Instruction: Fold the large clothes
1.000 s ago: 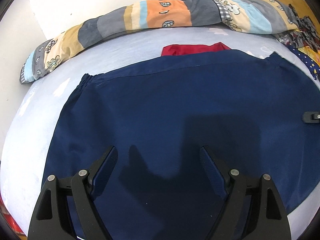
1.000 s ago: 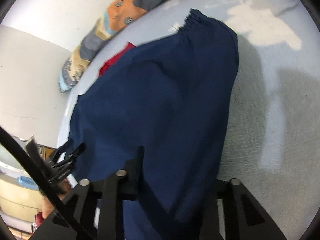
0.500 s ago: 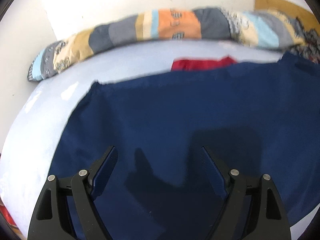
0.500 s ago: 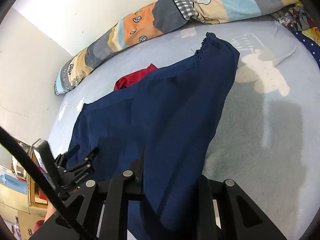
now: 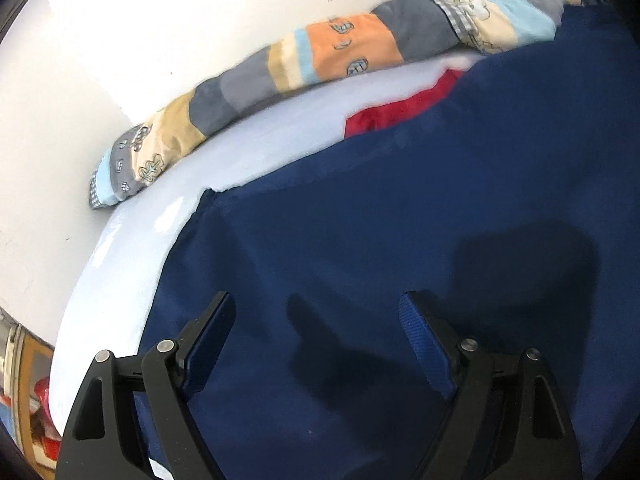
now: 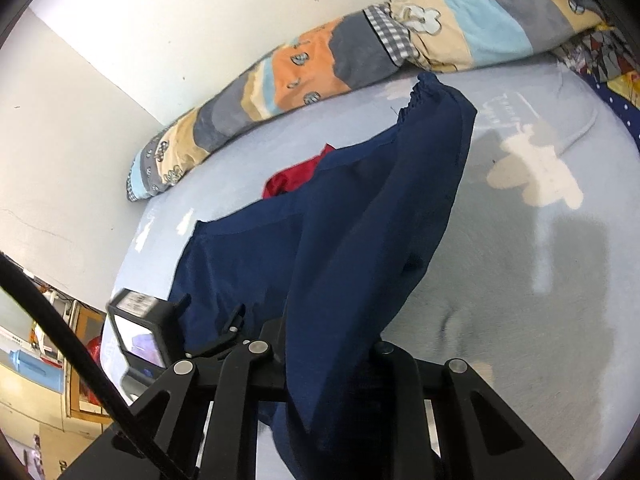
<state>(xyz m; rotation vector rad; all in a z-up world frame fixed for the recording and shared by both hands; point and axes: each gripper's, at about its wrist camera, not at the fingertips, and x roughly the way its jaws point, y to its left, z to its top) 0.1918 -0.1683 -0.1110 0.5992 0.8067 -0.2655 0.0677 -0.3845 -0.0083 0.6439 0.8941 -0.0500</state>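
A large navy blue garment (image 5: 400,220) lies spread on the pale blue bed (image 5: 132,264). My left gripper (image 5: 316,316) is open and empty, hovering just above the cloth near its left edge. My right gripper (image 6: 328,344) is shut on the garment's right edge (image 6: 360,264) and holds that side lifted, so the cloth drapes from the gathered waistband (image 6: 420,92) down between the fingers. The left gripper (image 6: 208,332) also shows at the lower left of the right wrist view.
A red cloth (image 5: 400,112) lies behind the navy garment, also seen in the right wrist view (image 6: 296,176). A long patchwork pillow (image 5: 320,56) runs along the white wall. Patterned bedding (image 6: 600,56) lies at the far right. Shelves and clutter (image 6: 48,360) stand beyond the bed's left edge.
My right gripper has lifted the garment's right edge higher and carried it left. The left wrist view has tilted and swung toward the left side of the bed.
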